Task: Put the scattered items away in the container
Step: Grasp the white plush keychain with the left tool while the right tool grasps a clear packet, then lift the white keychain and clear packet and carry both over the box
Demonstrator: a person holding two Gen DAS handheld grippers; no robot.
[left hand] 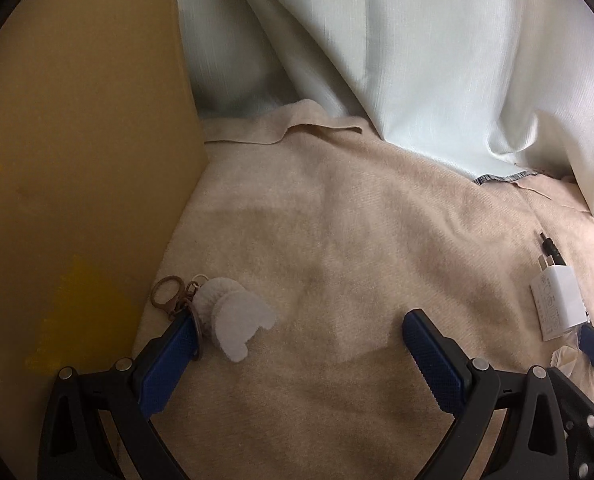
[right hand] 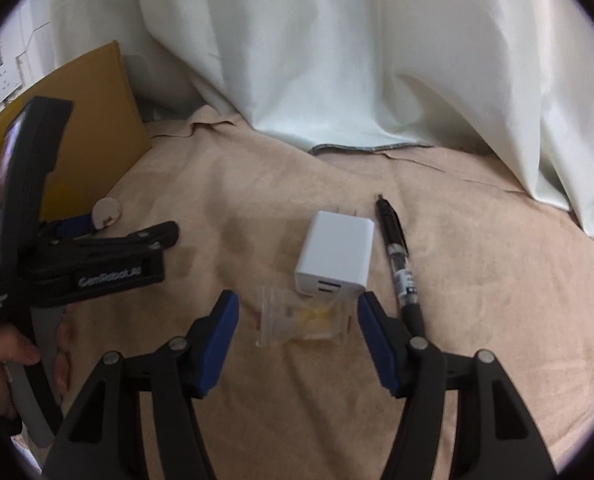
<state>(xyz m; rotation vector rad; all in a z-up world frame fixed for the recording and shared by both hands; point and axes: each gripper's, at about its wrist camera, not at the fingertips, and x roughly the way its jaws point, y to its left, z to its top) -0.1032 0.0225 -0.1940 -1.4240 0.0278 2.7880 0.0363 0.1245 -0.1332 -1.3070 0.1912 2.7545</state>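
Both grippers gape wide: left gripper (left hand: 297,328) by the white fuzzy keychain (left hand: 233,316), right gripper (right hand: 297,316) around a small clear plastic bag (right hand: 303,318), seemingly untouched.

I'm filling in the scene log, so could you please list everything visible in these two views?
cardboard box: 1, brown, standing at the left edge of the blanket
keychain: 1, white fluffy charm on a brass clasp, by the box, beside the left gripper's fingertip
charger: 1, white, mid-blanket, just ahead of the right gripper
pen: 1, black, lying right of the charger
plastic bag: 1, clear with yellow contents, between the right gripper's fingers
blanket: 1, beige, under everything
curtain: 1, white, hanging behind
left gripper: 1, black with blue pads, open
right gripper: 1, same colours, open
hand: 1, holding the left gripper's handle
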